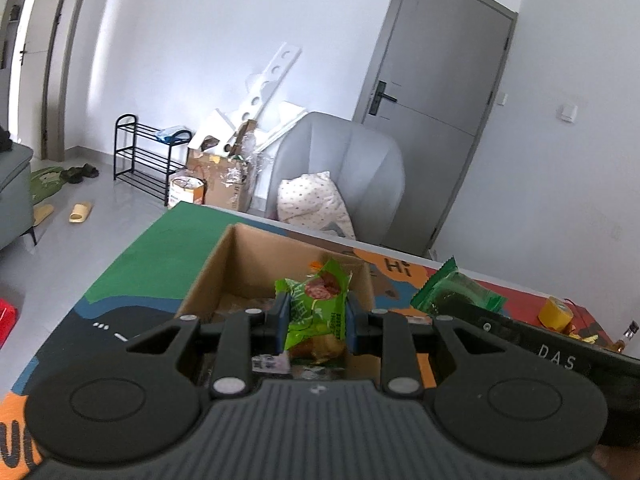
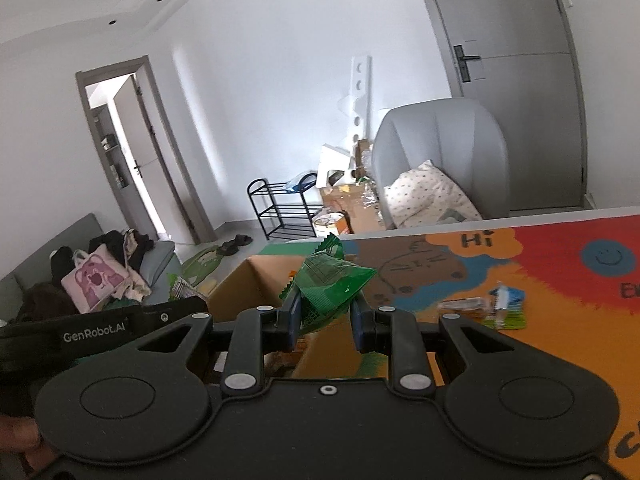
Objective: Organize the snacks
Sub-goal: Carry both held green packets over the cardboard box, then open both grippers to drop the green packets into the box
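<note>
My left gripper (image 1: pixel 316 322) is shut on a light green snack packet (image 1: pixel 318 312) with a sausage picture, held above the open cardboard box (image 1: pixel 240 264). The right gripper (image 2: pixel 326 322) is shut on a dark green snack packet (image 2: pixel 332 286), just over the right wall of the same cardboard box (image 2: pixel 244 288). In the left wrist view the dark green snack packet (image 1: pixel 456 290) and the right gripper's black body show at the right. A few packets lie on the box floor, mostly hidden by the fingers.
The box stands on a colourful printed table mat (image 2: pixel 520 264). Loose snacks (image 2: pixel 484 306) lie on the mat at the right. A yellow tape roll (image 1: pixel 554 312) sits near the mat's right edge. A grey armchair (image 1: pixel 340 168) with a pillow stands behind the table.
</note>
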`<action>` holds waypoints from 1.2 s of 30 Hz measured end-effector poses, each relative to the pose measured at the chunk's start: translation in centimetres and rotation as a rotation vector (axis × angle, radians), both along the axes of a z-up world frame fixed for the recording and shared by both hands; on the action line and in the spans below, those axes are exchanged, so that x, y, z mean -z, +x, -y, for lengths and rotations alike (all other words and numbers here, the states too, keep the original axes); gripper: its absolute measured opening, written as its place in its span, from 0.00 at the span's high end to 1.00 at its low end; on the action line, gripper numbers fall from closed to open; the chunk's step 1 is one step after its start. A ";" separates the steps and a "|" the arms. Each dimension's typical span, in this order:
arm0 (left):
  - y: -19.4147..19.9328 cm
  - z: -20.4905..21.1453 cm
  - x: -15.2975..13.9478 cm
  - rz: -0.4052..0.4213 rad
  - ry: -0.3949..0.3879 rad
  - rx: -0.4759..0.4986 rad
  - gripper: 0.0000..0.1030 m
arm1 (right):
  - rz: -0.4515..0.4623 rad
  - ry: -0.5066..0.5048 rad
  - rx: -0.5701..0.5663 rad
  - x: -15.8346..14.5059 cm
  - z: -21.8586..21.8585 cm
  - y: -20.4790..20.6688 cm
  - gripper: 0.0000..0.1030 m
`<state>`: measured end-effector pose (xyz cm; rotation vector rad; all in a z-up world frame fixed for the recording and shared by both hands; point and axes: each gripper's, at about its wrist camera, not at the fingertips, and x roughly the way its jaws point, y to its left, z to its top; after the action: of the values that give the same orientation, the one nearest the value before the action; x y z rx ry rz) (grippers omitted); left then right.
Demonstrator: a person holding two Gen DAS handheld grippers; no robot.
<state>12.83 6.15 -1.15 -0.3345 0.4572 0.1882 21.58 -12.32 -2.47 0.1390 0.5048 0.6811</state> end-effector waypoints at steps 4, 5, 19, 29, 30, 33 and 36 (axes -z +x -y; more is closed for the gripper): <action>-0.2 -1.2 0.0 0.006 -0.011 -0.027 0.74 | 0.006 -0.012 -0.021 -0.3 -1.1 -0.1 0.77; -0.2 -1.5 0.0 0.007 -0.013 -0.032 0.74 | 0.004 -0.018 -0.022 -0.3 -1.4 0.0 0.77; 1.5 -4.1 0.6 -0.003 -0.039 -0.057 0.74 | -0.059 -0.048 -0.099 0.6 -4.3 1.0 0.51; 4.2 -4.4 1.1 -0.020 -0.042 -0.032 0.74 | -0.070 -0.048 0.001 0.7 -2.1 2.8 0.51; 4.5 -4.4 1.2 -0.020 -0.042 -0.029 0.74 | -0.071 -0.048 0.008 0.8 -1.9 2.9 0.51; 5.4 -4.5 1.3 -0.024 -0.045 -0.029 0.74 | -0.072 -0.051 0.028 0.8 -1.3 3.3 0.51; 6.2 -4.5 1.5 -0.028 -0.029 -0.043 0.73 | -0.079 -0.053 0.047 1.0 -0.7 3.9 0.51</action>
<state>19.00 10.68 -2.64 -0.3706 0.4807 0.2288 25.47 -11.60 -3.45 0.1281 0.5932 0.6179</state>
